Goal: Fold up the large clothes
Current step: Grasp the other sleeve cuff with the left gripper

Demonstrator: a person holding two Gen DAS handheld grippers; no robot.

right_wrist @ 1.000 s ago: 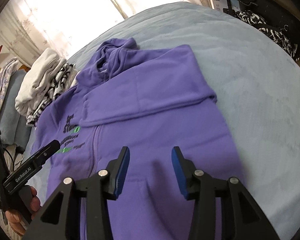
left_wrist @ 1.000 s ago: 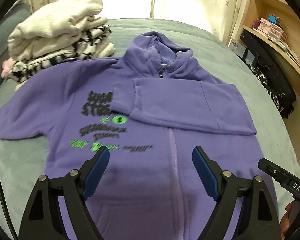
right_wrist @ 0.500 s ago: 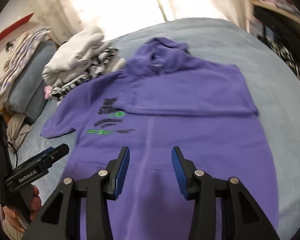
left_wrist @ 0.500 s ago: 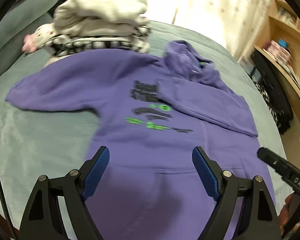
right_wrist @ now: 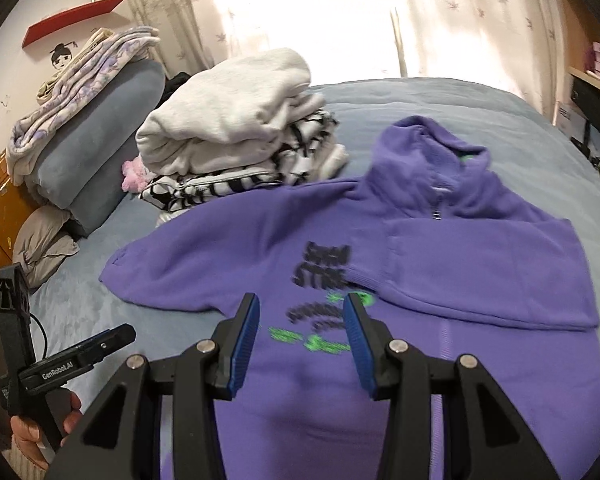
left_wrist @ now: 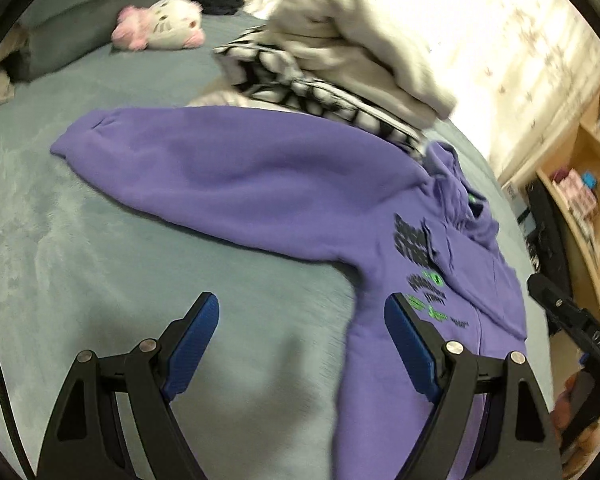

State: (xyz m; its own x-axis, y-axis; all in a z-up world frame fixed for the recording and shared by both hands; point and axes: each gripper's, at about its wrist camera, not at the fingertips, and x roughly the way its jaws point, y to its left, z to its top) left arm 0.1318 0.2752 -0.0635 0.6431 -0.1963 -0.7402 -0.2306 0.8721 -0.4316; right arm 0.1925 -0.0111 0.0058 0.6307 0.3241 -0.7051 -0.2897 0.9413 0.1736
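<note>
The left gripper [left_wrist: 302, 334] has swung left off the one purple hoodie [right_wrist: 380, 280]; both grippers, with the right gripper [right_wrist: 302, 336], hang open and empty.

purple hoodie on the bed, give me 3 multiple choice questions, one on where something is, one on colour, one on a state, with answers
1. Where is the stack of folded clothes?
A. on the hoodie's chest
B. beyond the outstretched sleeve, toward the curtains
C. on the wooden shelves

2. What colours is the print on the purple hoodie?
A. black and green
B. white and red
C. yellow only

3. How do the hoodie's two sleeves lie?
A. both spread out
B. both folded in
C. one folded across the chest, one stretched out

Answers:
1 B, the right wrist view shows the pile past the outstretched sleeve.
2 A, black lettering above green marks.
3 C, the folded sleeve lies across the front while the other lies flat on the bed. The left gripper and right gripper are both open and hold nothing.
</note>
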